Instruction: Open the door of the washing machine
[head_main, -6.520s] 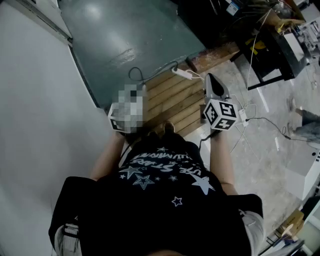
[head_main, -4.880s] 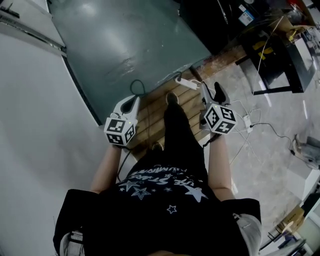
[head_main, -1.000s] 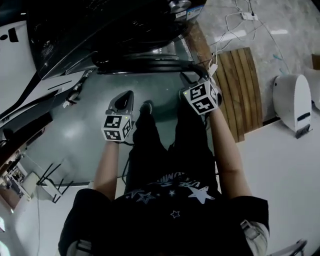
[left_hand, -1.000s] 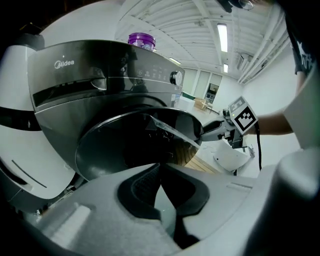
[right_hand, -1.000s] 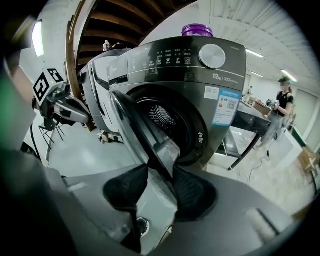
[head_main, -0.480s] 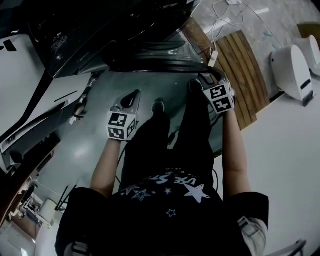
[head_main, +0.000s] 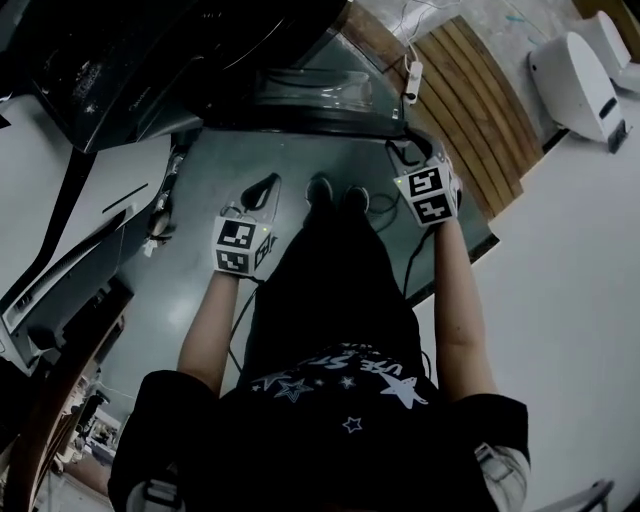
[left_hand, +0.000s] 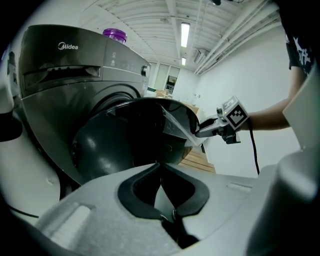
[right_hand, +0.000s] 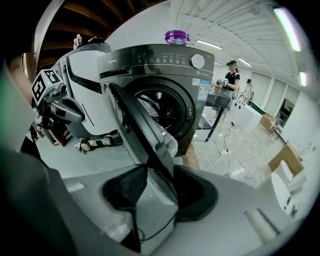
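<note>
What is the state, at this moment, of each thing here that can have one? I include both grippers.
washing machine door: open, swung out partway.
right gripper: shut on the door's free edge; its jaws have just closed a little further.
left gripper: shut, nothing between the jaws, not touching the door.
purple container: upright on top of the washing machine.

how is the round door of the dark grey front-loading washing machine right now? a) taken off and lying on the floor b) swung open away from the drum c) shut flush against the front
B: the round door stands swung out from the dark grey front-loading washing machine, leaving its drum opening exposed.
</note>
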